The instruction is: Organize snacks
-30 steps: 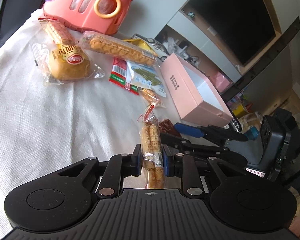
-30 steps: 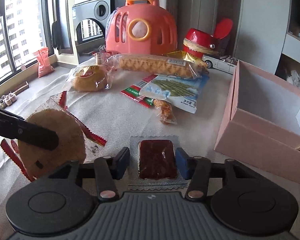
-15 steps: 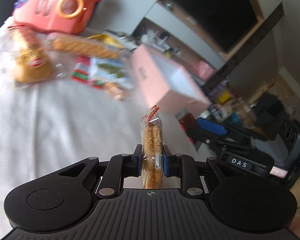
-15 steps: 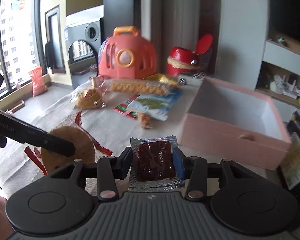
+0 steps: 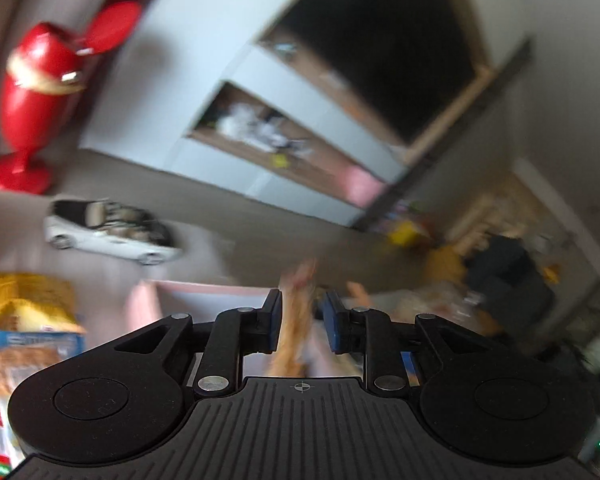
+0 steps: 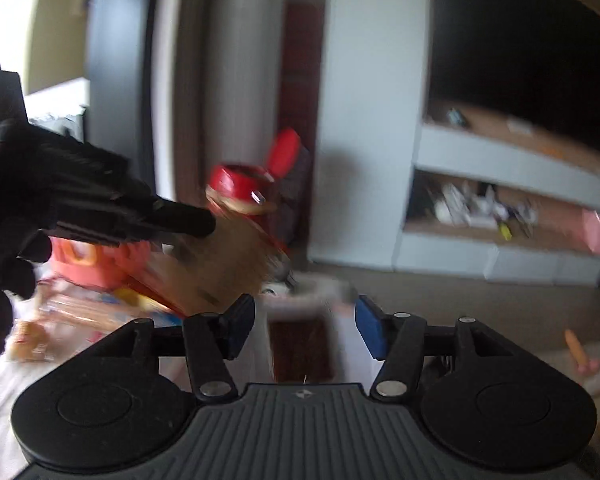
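Both views are blurred by motion. My left gripper (image 5: 302, 320) has its jaws parted, with the biscuit packet (image 5: 294, 320) blurred between them and touching only the left pad, tilted over the pink box (image 5: 204, 292). My right gripper (image 6: 304, 330) is open wide, and the dark brown snack packet (image 6: 302, 350) sits loose between the pads, touching neither. In the right wrist view the left gripper (image 6: 196, 222) reaches in from the left with the round biscuit packet (image 6: 224, 264) at its tip.
A red goblet-shaped ornament (image 5: 36, 92) and a white toy car (image 5: 108, 232) stand behind the box. A yellow bag (image 5: 24, 300) and other snack packets (image 5: 16, 344) lie at the left. The orange toy carrier (image 6: 88, 260) stands behind the left gripper. Shelving (image 6: 500, 216) fills the background.
Both grippers have risen and swung over the pink box. Both sets of jaws have opened, the right ones wide, loosening the biscuit packet and the brown snack packet.
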`<move>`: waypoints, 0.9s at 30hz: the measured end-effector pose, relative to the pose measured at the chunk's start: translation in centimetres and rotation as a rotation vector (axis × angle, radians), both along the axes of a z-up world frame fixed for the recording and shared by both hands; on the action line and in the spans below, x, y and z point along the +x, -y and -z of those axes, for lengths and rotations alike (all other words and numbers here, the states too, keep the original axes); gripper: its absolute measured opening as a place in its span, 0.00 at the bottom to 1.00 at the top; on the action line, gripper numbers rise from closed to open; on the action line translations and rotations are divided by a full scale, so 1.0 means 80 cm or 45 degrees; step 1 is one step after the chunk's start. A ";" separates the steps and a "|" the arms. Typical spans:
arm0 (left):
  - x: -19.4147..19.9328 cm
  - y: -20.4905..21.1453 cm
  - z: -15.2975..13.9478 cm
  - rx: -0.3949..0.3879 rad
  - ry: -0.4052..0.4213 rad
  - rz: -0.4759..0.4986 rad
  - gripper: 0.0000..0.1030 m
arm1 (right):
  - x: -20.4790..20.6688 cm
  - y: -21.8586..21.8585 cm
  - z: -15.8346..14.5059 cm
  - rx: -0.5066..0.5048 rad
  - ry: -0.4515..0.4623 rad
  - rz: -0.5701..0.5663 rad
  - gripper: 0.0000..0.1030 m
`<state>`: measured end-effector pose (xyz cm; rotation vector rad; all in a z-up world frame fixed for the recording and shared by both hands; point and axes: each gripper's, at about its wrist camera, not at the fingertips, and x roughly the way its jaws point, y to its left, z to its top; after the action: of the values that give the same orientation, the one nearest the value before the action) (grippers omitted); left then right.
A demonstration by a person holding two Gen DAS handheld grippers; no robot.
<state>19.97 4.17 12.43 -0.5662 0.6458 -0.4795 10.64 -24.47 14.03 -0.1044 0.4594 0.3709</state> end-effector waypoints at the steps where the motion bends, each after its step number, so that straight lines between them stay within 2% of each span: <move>1: 0.001 -0.006 0.011 -0.008 -0.009 -0.006 0.25 | 0.006 0.001 0.012 0.008 -0.037 0.011 0.54; 3: -0.007 -0.023 0.028 -0.022 -0.015 -0.017 0.25 | 0.006 0.002 0.035 0.015 -0.080 0.002 0.54; 4: -0.018 -0.034 0.033 0.008 -0.007 -0.037 0.25 | 0.001 0.002 0.046 0.002 -0.094 -0.003 0.54; 8: -0.086 -0.071 0.050 0.233 0.048 -0.207 0.25 | -0.018 -0.020 0.076 -0.095 -0.094 -0.062 0.55; 10: -0.121 -0.093 0.064 0.277 0.038 -0.314 0.25 | -0.025 -0.033 0.081 -0.109 -0.098 -0.120 0.55; 14: -0.186 -0.135 0.083 0.241 0.020 -0.436 0.25 | -0.024 -0.075 0.078 -0.061 -0.150 -0.232 0.56; 18: -0.228 -0.165 0.088 0.303 0.028 -0.574 0.25 | -0.021 -0.122 0.062 -0.014 -0.205 -0.328 0.62; 20: -0.240 -0.183 0.084 0.313 0.024 -0.617 0.25 | -0.002 -0.148 0.054 0.012 -0.260 -0.353 0.64; 24: -0.244 -0.201 0.087 0.273 -0.008 -0.635 0.25 | 0.063 -0.205 0.052 0.102 -0.458 -0.337 0.64; 27: -0.248 -0.205 0.098 0.238 -0.015 -0.571 0.25 | 0.115 -0.249 0.057 0.090 -0.514 -0.299 0.65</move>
<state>0.10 20.60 4.58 -0.5173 0.5468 0.0055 19.80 -4.55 9.51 -0.0132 0.8355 0.6429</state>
